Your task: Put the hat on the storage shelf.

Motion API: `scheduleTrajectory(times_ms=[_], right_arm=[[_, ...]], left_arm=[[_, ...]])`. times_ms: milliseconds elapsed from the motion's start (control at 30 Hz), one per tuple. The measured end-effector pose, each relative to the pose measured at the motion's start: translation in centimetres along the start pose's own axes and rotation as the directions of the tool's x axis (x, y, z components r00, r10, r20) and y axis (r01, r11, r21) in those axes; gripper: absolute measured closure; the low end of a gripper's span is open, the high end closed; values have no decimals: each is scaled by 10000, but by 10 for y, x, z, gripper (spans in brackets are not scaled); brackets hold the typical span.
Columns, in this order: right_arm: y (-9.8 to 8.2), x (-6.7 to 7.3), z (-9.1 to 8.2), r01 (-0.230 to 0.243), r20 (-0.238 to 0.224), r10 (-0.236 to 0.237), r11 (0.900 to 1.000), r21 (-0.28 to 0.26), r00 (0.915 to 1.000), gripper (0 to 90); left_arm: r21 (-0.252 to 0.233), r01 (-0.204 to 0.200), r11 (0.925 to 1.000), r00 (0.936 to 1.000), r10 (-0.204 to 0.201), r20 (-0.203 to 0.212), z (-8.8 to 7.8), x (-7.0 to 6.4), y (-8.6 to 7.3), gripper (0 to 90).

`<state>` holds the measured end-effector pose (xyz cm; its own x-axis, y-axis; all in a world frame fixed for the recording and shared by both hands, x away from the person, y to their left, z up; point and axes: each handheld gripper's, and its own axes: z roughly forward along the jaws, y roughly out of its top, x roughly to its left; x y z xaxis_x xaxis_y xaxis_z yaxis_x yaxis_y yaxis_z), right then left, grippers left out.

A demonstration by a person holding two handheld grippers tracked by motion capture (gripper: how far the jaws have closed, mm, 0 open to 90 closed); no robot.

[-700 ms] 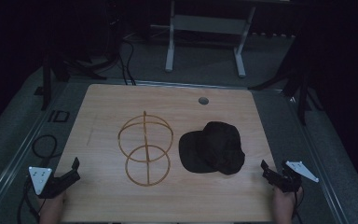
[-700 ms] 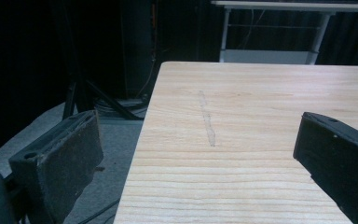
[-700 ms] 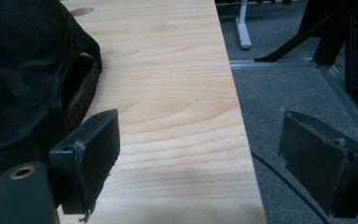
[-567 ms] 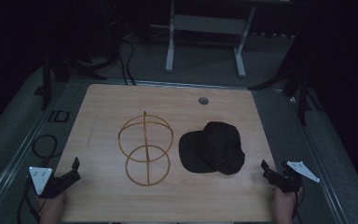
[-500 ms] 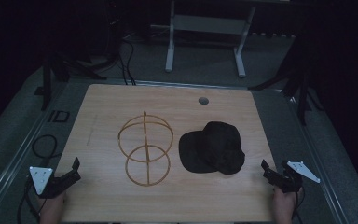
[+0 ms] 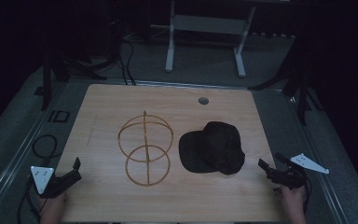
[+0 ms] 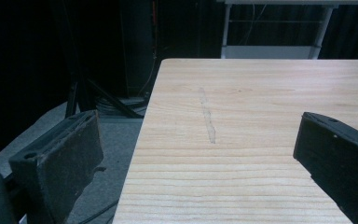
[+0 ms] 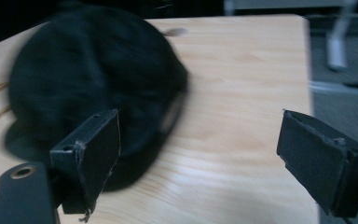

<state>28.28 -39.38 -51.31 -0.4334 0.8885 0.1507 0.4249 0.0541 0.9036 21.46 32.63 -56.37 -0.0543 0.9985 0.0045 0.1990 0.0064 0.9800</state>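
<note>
So here's my setup, going from my left claw across to my right. My left gripper sits at the near left corner of the table, jaws spread wide with nothing between them, just bare wood and a faint scuff mark straight ahead of it. My guess is I'm parking it there out of the way until it's needed.

Off to its right and a bit forward is the wire frame, 2 gold hoops on an upright rod, standing on the table well apart from either claw. It looks like a hat stand to me, so I'd bet it's where the cap ends up.

Just beside the frame, on the side toward my right claw, lies the black cap, flat on the wood, not touching the hoops as far as I can tell.

My right gripper is at the near right edge, also wide open and empty. The cap sits just ahead and to its left, partly behind its left jaw, so it's lined up for a grab.
</note>
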Motion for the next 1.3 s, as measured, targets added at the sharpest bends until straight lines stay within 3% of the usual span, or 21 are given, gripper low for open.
scheduleTrajectory(times_ms=[133,200,233,267,300,333,367,400,433,467,567,600,633,667,733,933,967,1000,1033,1167,1300], right_arm=[[20,5,-1,856,-983,-810,9954,427,9919,130],[36,10,3,1592,-1944,-1364,9815,1068,9714,131],[36,10,3,1592,-1944,-1364,9815,1068,9714,131],[44,11,7,1636,-2744,-1265,9796,1167,9532,134],[44,11,7,1636,-2744,-1265,9796,1167,9532,134],[52,17,13,2473,-3153,-1867,9549,1644,9305,134],[52,17,13,2473,-3153,-1867,9549,1644,9305,134],[57,22,18,2957,-3463,-2139,9334,2035,9134,134],[57,22,18,2957,-3463,-2139,9334,2035,9134,134],[63,26,23,3430,-3812,-2430,9130,2207,8920,134],[68,29,27,3583,-4030,-2459,9043,2319,8815,134],[72,32,33,3930,-4091,-2669,8810,2633,8726,134],[72,32,33,3930,-4091,-2669,8810,2633,8726,134],[75,34,39,4116,-4142,-2732,8628,2937,8682,134],[78,35,44,4220,-4134,-2763,8489,3183,8676,132],[85,39,57,4329,-4493,-2465,8182,3783,8587,132],[88,43,62,4649,-4436,-2791,7931,3934,8516,122],[88,43,62,4649,-4436,-2791,7931,3934,8516,122],[93,45,65,4842,-4635,-2907,7880,3802,8370,110],[100,49,71,5144,-4584,-3269,7696,3784,8264,110],[106,59,84,5886,-4799,-3827,6940,4146,7894,173]], left_arm=[[8,50,10000,10000,-50,17,0,1,0,18],[8,38,10000,10000,-38,6,0,0,0,18],[8,38,10000,10000,-38,6,0,0,0,18],[9,8,10000,10000,-8,14,0,0,0,18],[9,8,10000,10000,-8,14,0,0,0,18],[5,17,10000,10000,-17,39,0,0,0,18],[5,17,10000,10000,-17,39,0,0,0,18],[19,29,10000,10000,-29,41,0,0,0,18],[19,29,10000,10000,-29,41,0,0,0,18],[17,25,10000,10000,-25,37,0,0,0,18],[18,13,10000,10000,-13,45,0,0,0,18],[31,-7,10000,10000,7,42,0,0,0,18],[31,-7,10000,10000,7,42,0,0,0,18],[21,4,10000,10000,-4,50,0,0,0,18],[30,-3,10000,10000,3,57,0,0,0,18],[76,1,10000,10000,-1,55,0,0,0,18],[81,58,10000,9999,-59,83,1,0,0,18],[81,58,10000,9999,-59,83,1,0,0,18],[108,94,9999,9999,-95,72,1,1,0,18],[126,91,9999,9999,-92,91,1,1,1,18],[125,92,9999,9999,-93,123,1,1,1,18]])
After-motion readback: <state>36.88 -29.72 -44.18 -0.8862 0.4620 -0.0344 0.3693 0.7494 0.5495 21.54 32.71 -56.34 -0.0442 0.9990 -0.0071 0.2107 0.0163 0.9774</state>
